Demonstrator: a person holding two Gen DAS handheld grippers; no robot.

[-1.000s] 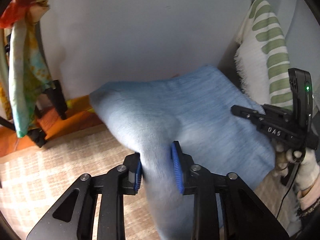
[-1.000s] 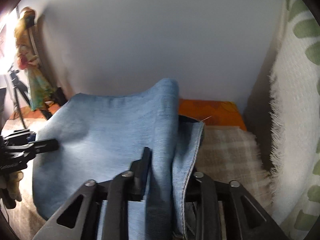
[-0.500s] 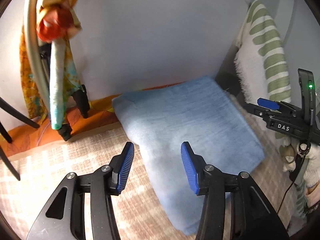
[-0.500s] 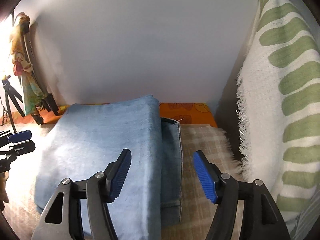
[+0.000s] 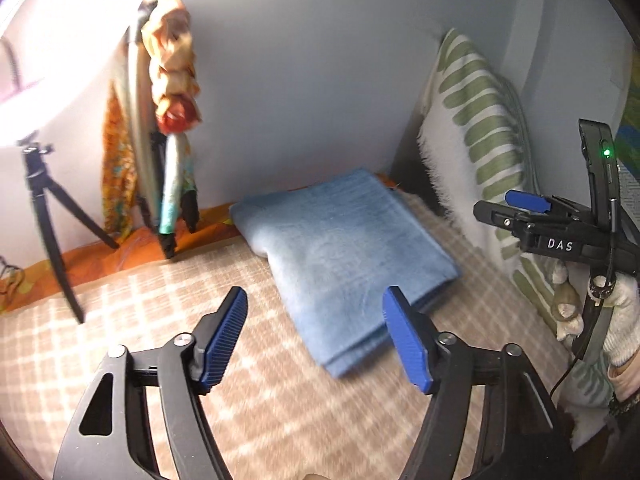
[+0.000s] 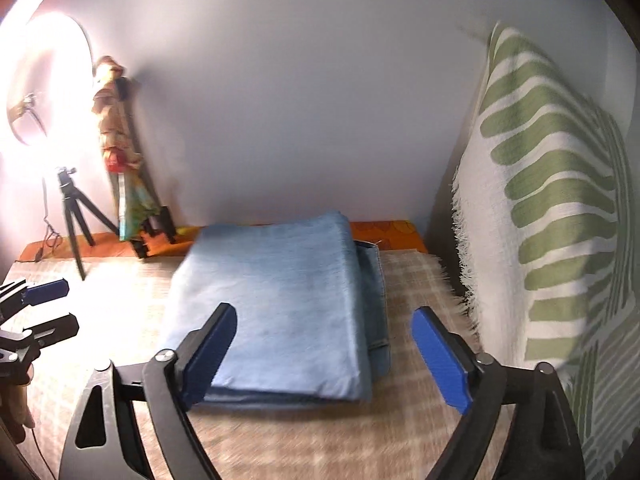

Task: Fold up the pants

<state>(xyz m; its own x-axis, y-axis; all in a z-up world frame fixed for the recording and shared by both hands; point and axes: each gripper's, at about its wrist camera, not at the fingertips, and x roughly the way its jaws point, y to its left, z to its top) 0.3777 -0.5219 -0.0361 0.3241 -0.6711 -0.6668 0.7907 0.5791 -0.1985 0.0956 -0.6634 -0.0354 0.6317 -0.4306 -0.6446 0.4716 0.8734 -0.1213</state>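
Fold judged complete; release step is in hand. Left gripper (image 5: 314, 338) is held wide open, nothing gripped, above the checked cover (image 5: 168, 320) near the pants' left edge. Right gripper (image 6: 324, 354) is likewise wide open and empty, at the near edge of the pants (image 6: 280, 300). Pants are laid as a flat, layered light-blue denim rectangle on the cover, far end close to the wall, striped pillow (image 6: 552, 216) to the right. One lower layer is seen protruding on the right side. Next move, if any: that edge squared up.
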